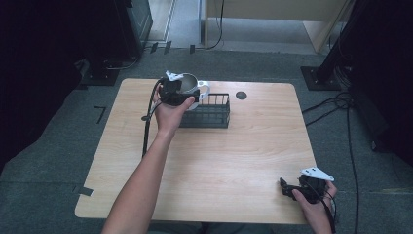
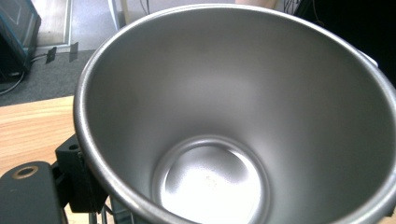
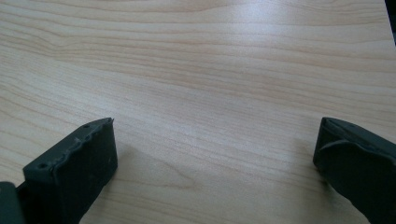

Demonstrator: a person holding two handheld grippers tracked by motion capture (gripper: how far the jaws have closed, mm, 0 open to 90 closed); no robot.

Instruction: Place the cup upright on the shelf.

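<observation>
A steel mug (image 1: pixel 188 80) with a white outside and handle (image 1: pixel 205 89) is held above the left end of a black wire rack (image 1: pixel 215 117). My left gripper (image 1: pixel 187 93) is shut on its wall. In the left gripper view the mug's shiny empty inside (image 2: pixel 233 116) is tilted toward the camera, and one black finger (image 2: pixel 77 183) shows outside its rim at lower left. My right gripper (image 1: pixel 285 188) rests low at the table's near right corner. It is open (image 3: pixel 215 158), with bare wood between its jaws.
The wooden table (image 1: pixel 219 156) has a dark round grommet (image 1: pixel 241 95) at the back, right of the rack. The left gripper's cable (image 1: pixel 146 129) trails along the left side. Cables and stand bases lie on the grey floor around the table.
</observation>
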